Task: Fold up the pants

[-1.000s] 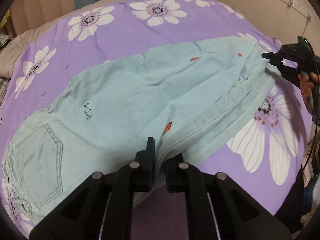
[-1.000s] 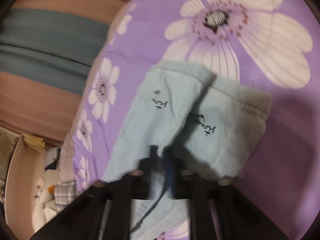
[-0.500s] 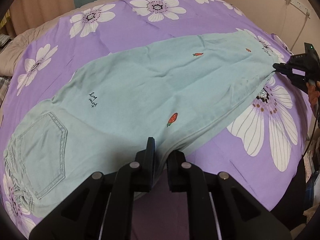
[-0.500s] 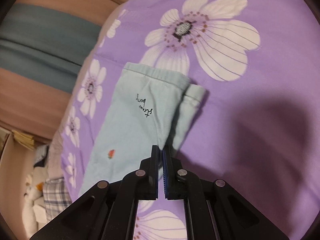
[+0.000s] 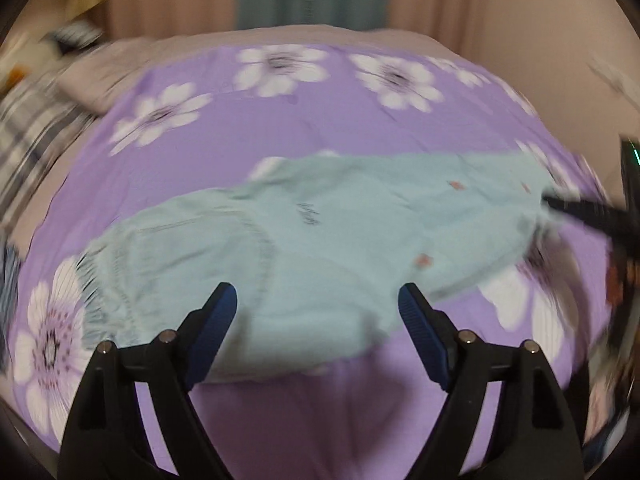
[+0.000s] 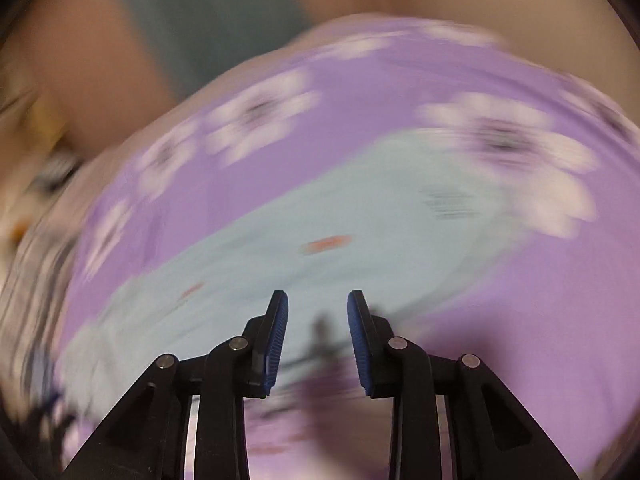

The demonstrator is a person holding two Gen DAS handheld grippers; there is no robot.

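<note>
Pants [image 5: 340,240] soft matt cloth; bedsheet [image 5: 320,120] matt cloth

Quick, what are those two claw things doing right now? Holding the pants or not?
Left gripper: open wide, holding nothing; the pants lie on the bed beyond it.
Right gripper: open, holding nothing.
</note>
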